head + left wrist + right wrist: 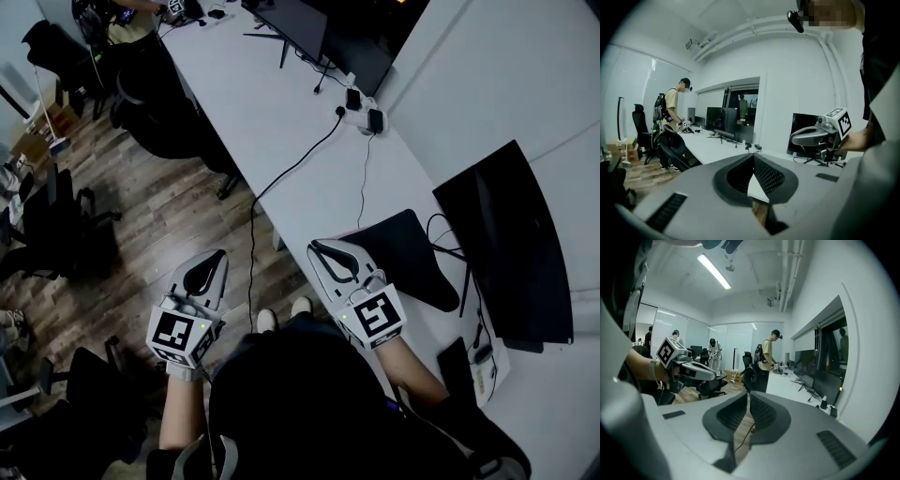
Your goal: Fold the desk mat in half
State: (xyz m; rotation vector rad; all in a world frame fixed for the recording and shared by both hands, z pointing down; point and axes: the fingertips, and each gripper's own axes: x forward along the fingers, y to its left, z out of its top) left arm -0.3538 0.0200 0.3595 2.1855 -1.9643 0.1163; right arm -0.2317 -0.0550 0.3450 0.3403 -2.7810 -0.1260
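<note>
Head view has both tongs held out in front of the person, each closed tight with nothing between its jaws. The left tongs [216, 255] hang over the wooden floor [159, 206], off the desk's [281, 112] long edge, and the right tongs [317, 247] hover above that edge. The dark desk mat [408, 248] lies on the desk just beside the right tongs, between them and a monitor [506, 244].

Black desk mat [411, 261], white desk [281, 112]
</note>
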